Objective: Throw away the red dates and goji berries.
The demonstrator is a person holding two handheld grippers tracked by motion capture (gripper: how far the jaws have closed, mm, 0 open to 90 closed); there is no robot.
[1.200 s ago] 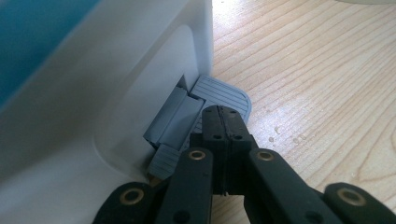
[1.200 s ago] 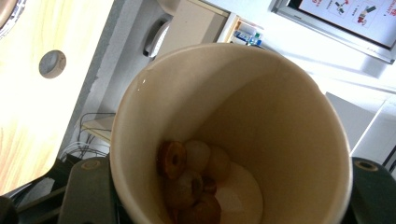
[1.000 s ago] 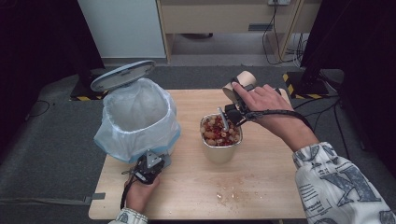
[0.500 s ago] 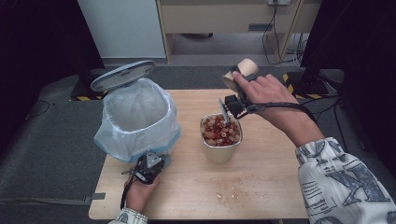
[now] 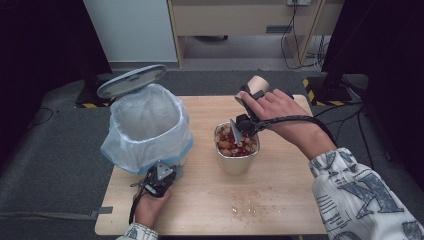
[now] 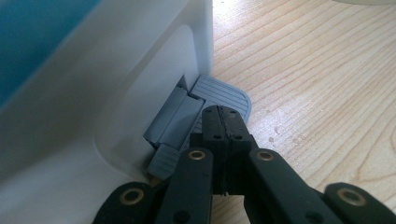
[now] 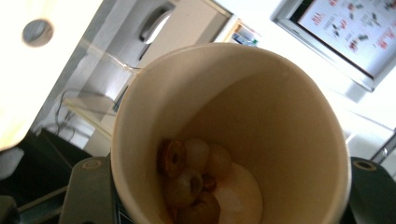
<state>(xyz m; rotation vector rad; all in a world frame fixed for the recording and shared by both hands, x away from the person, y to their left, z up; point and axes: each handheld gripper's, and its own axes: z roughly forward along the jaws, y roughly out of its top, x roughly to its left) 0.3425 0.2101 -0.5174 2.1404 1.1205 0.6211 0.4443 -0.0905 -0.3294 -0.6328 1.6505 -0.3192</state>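
Observation:
My right gripper (image 5: 250, 97) is shut on a beige paper cup (image 5: 257, 85), held in the air just behind a metal container (image 5: 236, 162) full of brown and red nuts (image 5: 235, 142). In the right gripper view the cup (image 7: 261, 107) sits between the jaws of that gripper (image 7: 231, 191), mouth toward the camera, with several nuts (image 7: 191, 182) at its bottom. My left gripper (image 5: 161, 176) rests at the foot of a white bin (image 5: 145, 125). Its shut jaws (image 6: 224, 123) press on the grey pedal (image 6: 224, 95), and the bin's lid (image 5: 131, 80) stands up.
The bin is lined with a pale blue bag (image 5: 120, 150). Crumbs (image 5: 247, 205) lie on the wooden table (image 5: 300, 200) in front of the container. Dark floor and cables surround the table; a cabinet stands behind.
The right hand lifted the cup a little away from the container, then brought it back down and nearer. The left gripper stayed on the pedal.

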